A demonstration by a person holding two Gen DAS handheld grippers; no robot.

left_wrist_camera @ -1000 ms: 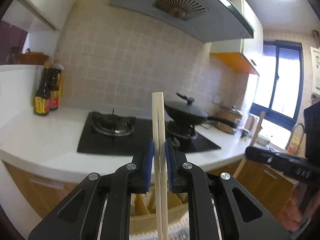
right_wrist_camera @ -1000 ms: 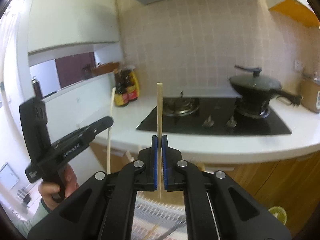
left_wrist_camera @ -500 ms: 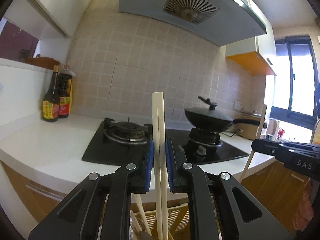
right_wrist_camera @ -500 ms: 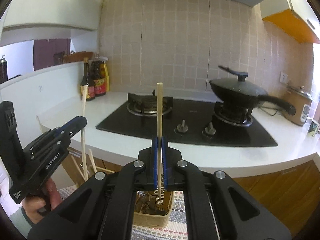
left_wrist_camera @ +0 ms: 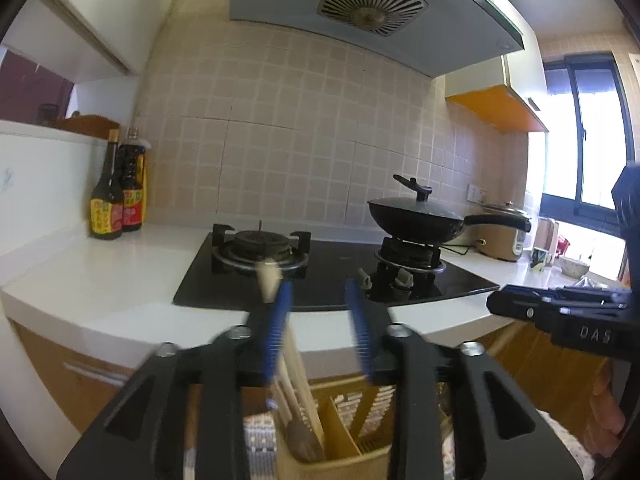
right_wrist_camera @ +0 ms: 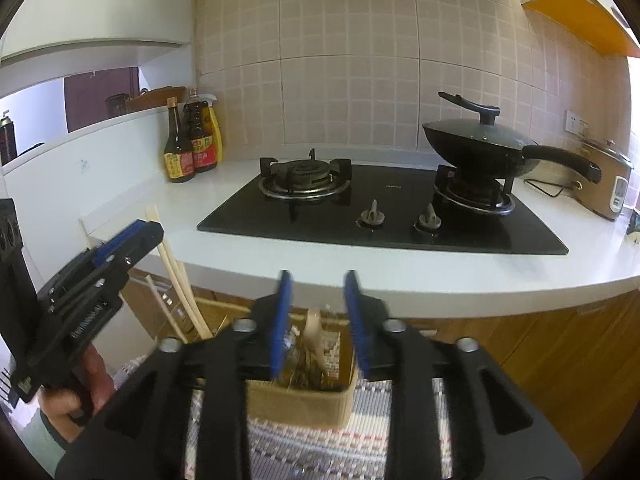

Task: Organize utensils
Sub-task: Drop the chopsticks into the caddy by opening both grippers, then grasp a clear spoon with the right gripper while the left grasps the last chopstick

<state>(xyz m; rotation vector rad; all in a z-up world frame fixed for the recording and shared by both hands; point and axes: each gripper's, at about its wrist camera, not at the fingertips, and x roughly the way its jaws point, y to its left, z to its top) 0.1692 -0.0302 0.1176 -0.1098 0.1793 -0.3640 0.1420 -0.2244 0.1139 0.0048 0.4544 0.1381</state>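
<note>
Here the left gripper (left_wrist_camera: 318, 322) had its blue-padded jaws spread apart, clamped on nothing. A pair of pale chopsticks (left_wrist_camera: 294, 364) stood tilted just beside its left pad, lower ends down in the tan utensil caddy (left_wrist_camera: 340, 432) below; whether they touched the pad I could not tell, motion blur smeared that edge. A dark spoon-like piece sat in the same compartment.

Right gripper (right_wrist_camera: 318, 320) likewise stood with jaws wide and nothing between them. Directly below it, the caddy showed as a tan box (right_wrist_camera: 298, 404) on a striped woven mat (right_wrist_camera: 320, 444); a light wooden stick (right_wrist_camera: 314, 338) leaned among cluttered utensils inside, details too blurred to sort.

From the right wrist view, the chopsticks slanted down into the caddy's left section beside the left gripper.

Behind: white counter (right_wrist_camera: 400, 268), black gas hob (right_wrist_camera: 384, 216), lidded wok (right_wrist_camera: 476, 142) on the right burner, two sauce bottles (right_wrist_camera: 192, 142) near the wall, rice cooker (right_wrist_camera: 608, 184) far right.
</note>
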